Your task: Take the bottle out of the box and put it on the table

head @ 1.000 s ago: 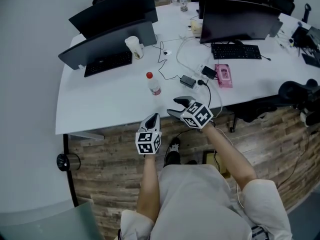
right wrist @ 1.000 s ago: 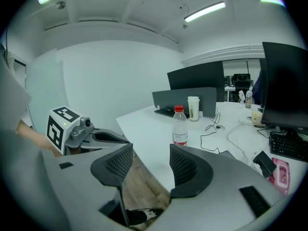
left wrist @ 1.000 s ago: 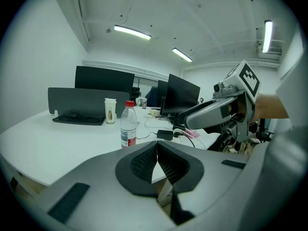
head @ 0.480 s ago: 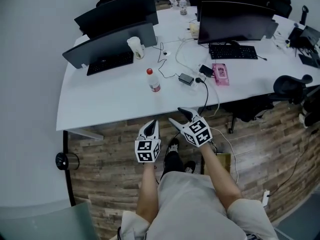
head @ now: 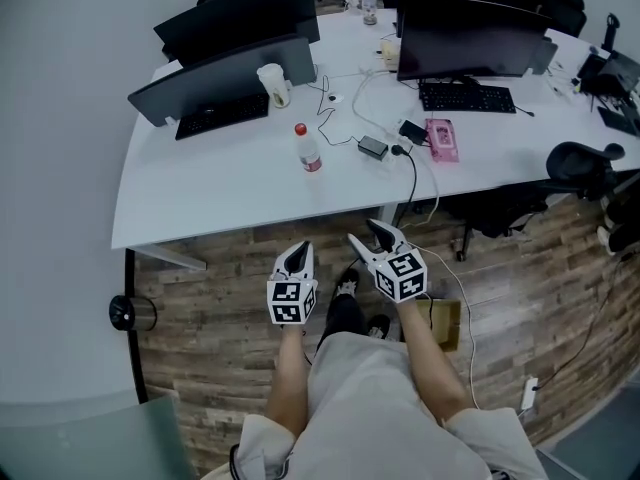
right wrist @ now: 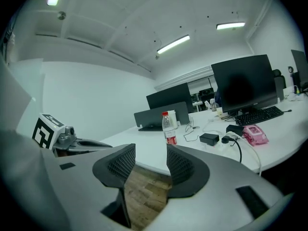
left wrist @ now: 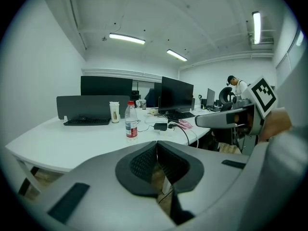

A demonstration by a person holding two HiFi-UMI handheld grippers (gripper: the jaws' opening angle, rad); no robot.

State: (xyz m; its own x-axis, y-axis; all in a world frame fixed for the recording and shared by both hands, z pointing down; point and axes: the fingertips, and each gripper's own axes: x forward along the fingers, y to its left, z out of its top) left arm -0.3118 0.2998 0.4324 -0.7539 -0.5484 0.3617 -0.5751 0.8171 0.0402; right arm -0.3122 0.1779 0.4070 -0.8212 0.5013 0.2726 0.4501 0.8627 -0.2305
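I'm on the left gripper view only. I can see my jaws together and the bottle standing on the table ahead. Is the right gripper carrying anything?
Observer: No. In its own view the right gripper has its jaws apart with only floor showing between them. They have just been closing a little.
Operator: Are the grippers over the table yet? I can't judge that from here.
Observer: Not yet. From the head view, the left gripper and the right one both hang over the wooden floor, short of the near edge of the table. The bottle stands upright further in on the tabletop.
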